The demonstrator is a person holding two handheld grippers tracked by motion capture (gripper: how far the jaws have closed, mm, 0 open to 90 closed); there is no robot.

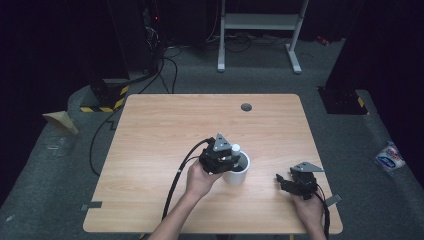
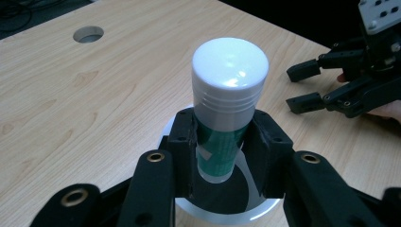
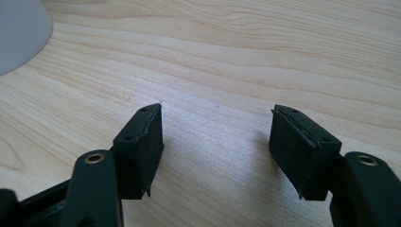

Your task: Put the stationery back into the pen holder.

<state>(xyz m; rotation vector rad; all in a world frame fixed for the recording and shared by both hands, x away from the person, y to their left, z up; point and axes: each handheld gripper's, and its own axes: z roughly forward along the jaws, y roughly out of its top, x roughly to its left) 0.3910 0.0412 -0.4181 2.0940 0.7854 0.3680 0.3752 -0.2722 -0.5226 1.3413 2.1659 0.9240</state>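
Holding the tube (image 2: 230,90) by its green-and-white body, my left tongs (image 2: 222,158) are clamped on it just below the ribbed white cap, and the tube stands upright with its lower end inside the mouth of the white cup (image 2: 215,215). From above, the cap pokes up right over the cup (image 1: 237,172), with my left tongs (image 1: 220,155) crowding the cup's near-left rim. I judge this to be the step of setting the tube down into the cup, or lifting it out; I cannot tell which from one look. Either way the next move calls for keeping the tube straight over the cup's middle so it does not catch the rim and tip the cup. If it is going in, I should lower until it rests on the bottom before I let go. Inside the cup I can see nothing but the tube; the rest looks dark and bare, though my tongs hide part of it. My right tongs (image 3: 217,151) rest wide apart and hold nothing, low over the bench (image 3: 246,56) to the right of the cup, well clear of it. Far beyond the cup, a round cable hole (image 1: 246,107) sits near the bench's back edge.
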